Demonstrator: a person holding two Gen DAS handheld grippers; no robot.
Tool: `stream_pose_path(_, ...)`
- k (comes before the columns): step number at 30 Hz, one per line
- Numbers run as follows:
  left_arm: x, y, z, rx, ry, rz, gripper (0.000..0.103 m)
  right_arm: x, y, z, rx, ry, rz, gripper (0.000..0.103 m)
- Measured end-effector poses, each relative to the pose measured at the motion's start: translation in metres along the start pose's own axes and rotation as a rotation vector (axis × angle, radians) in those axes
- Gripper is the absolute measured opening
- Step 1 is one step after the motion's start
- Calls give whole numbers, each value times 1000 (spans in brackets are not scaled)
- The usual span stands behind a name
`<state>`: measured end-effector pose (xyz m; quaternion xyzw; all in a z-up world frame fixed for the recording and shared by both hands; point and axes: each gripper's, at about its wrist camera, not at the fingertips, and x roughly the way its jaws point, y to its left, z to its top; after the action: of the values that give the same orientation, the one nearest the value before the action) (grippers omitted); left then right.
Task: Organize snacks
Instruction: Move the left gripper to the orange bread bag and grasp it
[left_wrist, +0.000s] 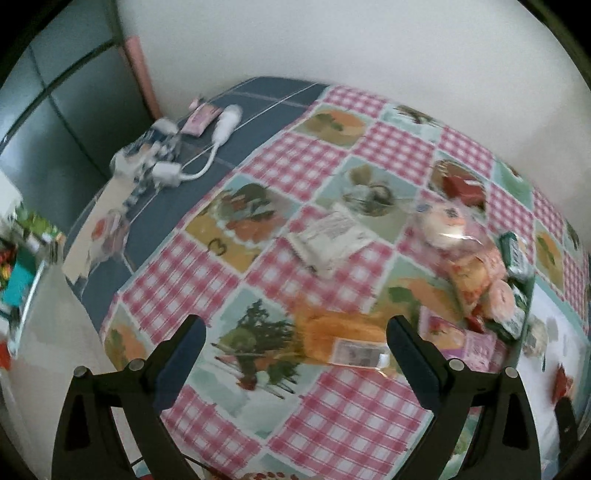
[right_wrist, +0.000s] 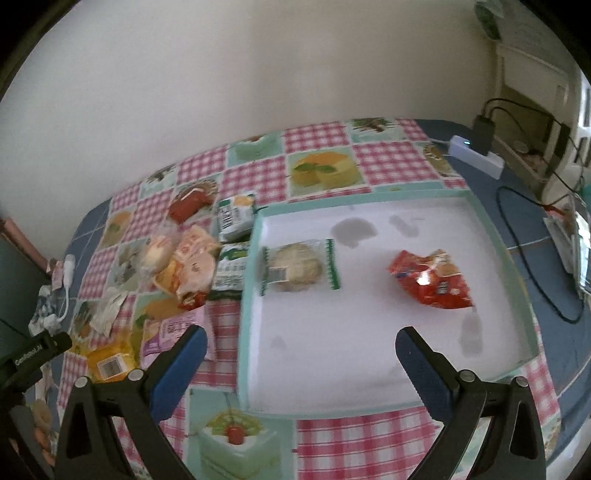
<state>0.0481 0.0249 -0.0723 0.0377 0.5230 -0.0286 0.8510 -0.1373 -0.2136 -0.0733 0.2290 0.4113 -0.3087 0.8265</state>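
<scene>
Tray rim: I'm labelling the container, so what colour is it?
Pale teal rim around a white floor, clearest in the right wrist view.

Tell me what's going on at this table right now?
A person with a gripper in each hand is sorting snacks into a shallow tray. Two packets already lie in it: a wrapped pastry and a red packet. A pile of snacks waits on the checked tablecloth beside the tray. The left gripper and right gripper are both open and hold nothing.
</scene>
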Motion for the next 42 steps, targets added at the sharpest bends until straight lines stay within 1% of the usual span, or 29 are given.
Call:
stream_pose_path(4,10,25,7,-72,25,3,98,13,26,-4,-33,42,43,103)
stream_pose_path(7,19,39,9,-115,54,-2,98,20,45,-10,-76,61,52,103)
stream_pose_path(11,29,44,9,-129,90,-23,98,28,68,-16,-115,79,74,103)
stream_pose_path(15,39,36,8,-109,127,-62,98,36,83,-21,-137,97,79,103)
stream_pose_path(21,60,14,7,-95,205,-158,98,50,97,-25,-176,124,65,103)
stream_pose_path(23,65,7,8,-85,221,-177,98,55,100,-25,-184,129,58,103)
stream_pose_path(27,72,-9,7,-28,230,-188,98,63,101,-24,-181,141,51,103)
stream_pose_path(31,82,-26,3,36,268,-187,98,71,99,-21,-170,152,46,103)
stream_pose_path(34,86,-36,1,73,283,-203,98,73,98,-20,-167,158,47,103)
stream_pose_path(37,93,-44,-1,96,297,-185,98,76,98,-18,-168,163,44,103)
stream_pose_path(39,102,-50,-4,111,323,-169,99,78,98,-17,-167,166,42,103)
stream_pose_path(42,108,-49,-2,86,346,-183,98,81,98,-17,-169,171,38,103)
